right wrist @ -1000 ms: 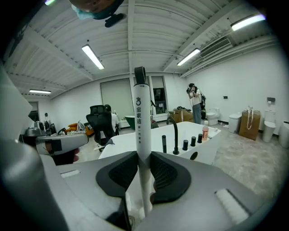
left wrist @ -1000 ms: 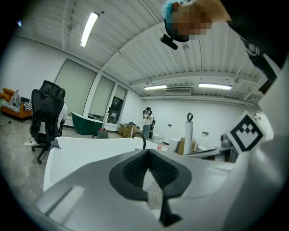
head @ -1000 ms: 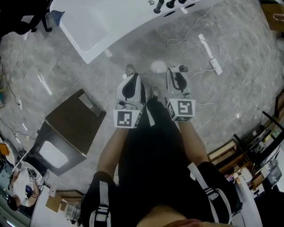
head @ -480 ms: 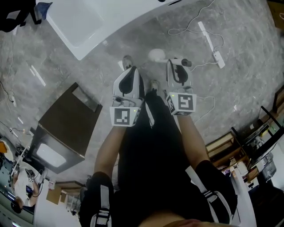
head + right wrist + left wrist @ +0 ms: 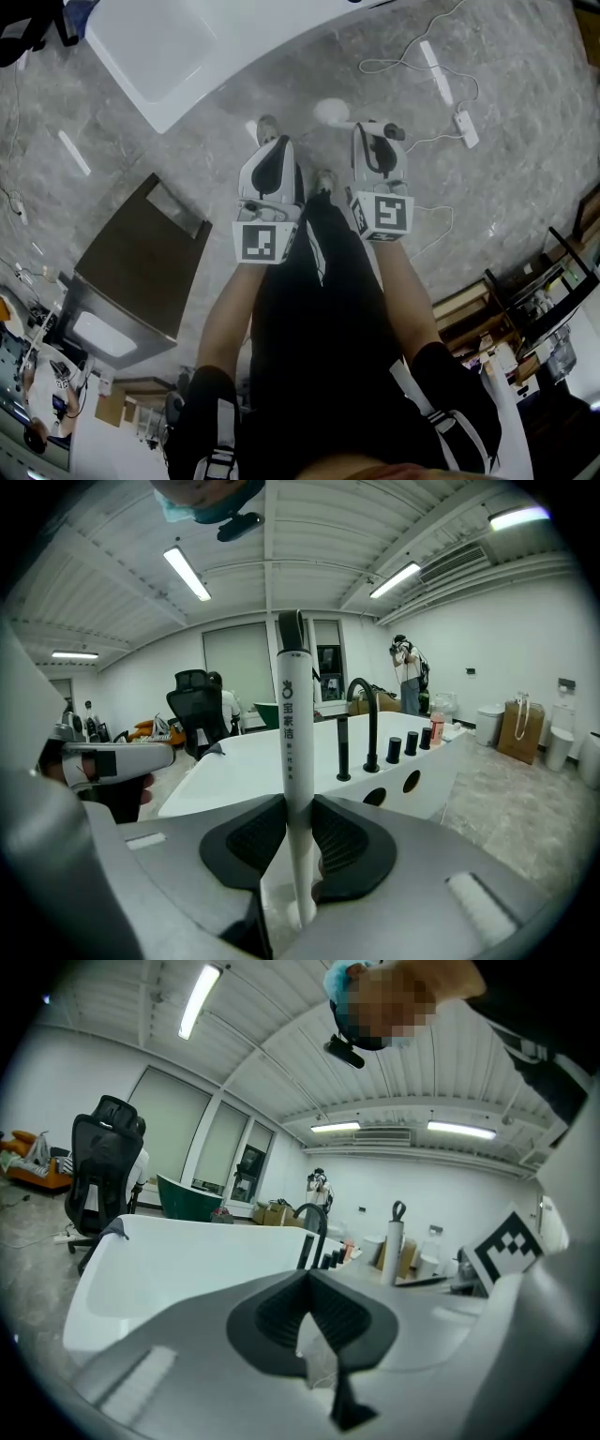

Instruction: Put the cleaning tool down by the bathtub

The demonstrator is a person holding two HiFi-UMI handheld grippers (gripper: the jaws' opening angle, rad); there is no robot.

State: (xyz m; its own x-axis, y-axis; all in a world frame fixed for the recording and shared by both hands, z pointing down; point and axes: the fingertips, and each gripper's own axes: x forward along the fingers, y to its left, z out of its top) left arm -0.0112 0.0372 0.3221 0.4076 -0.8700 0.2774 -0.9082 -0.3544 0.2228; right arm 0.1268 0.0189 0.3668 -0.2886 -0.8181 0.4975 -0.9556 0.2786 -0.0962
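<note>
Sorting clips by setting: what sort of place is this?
Likely a test lab or showroom, not a home bathroom: a white bathtub with a black tap stands near an office chair, with a power strip lying loose nearby.

Fingers [image 5: 270, 1319] together before a white bathtub [image 5: 178, 1262]

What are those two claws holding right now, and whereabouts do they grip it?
The right claw grips the cleaning tool by its white handle, below the dark lettering. The left claw is shut on nothing.
</note>
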